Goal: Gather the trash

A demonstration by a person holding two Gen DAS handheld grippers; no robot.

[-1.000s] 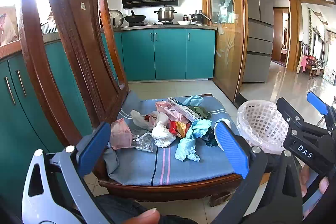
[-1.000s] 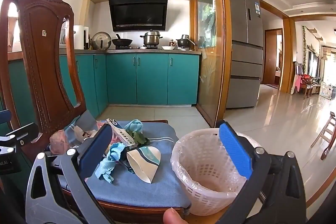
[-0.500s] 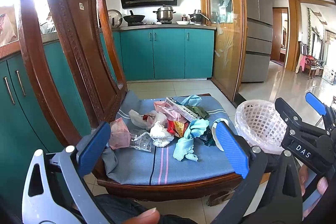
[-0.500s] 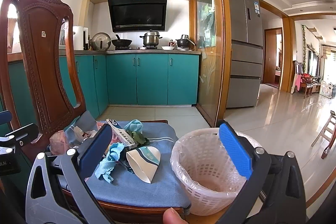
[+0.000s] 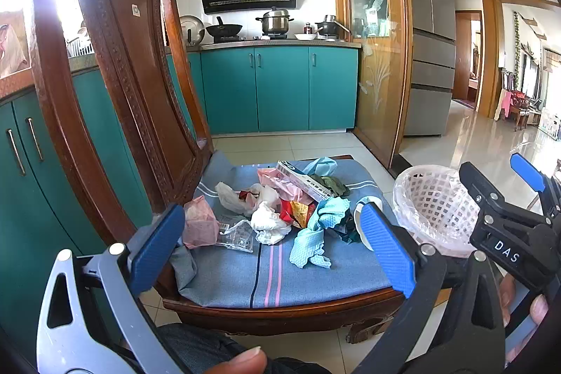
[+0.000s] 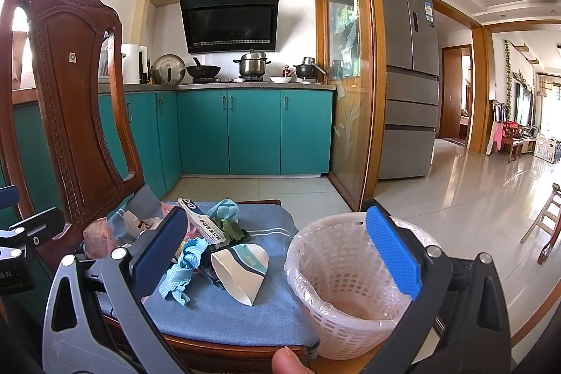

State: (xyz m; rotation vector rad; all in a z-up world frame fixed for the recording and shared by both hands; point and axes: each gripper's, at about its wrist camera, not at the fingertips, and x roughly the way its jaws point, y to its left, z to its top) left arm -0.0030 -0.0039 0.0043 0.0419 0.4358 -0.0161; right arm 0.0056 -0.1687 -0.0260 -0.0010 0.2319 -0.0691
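Note:
A pile of trash lies on the blue chair cushion (image 5: 228,272): a pink bag (image 5: 200,223), a clear wrapper (image 5: 238,233), a white tissue (image 5: 268,225), a blue cloth (image 5: 312,233), a white box (image 5: 301,181) and a crushed paper cup (image 6: 242,269). A white bin lined with plastic (image 6: 343,279) stands at the cushion's right. My left gripper (image 5: 270,244) is open and empty, held short of the pile. My right gripper (image 6: 277,251) is open and empty, in front of the cup and the bin; it also shows in the left wrist view (image 5: 501,198).
The carved wooden chair back (image 5: 115,86) rises at the left. Teal kitchen cabinets (image 5: 280,90) and a stove with pots stand behind. A wood-framed glass partition (image 6: 350,93) and a grey fridge (image 6: 410,79) are at the right, beside tiled floor (image 6: 473,198).
Both views have barely shifted; the left gripper has drifted very slightly. Nothing was taken hold of or let go.

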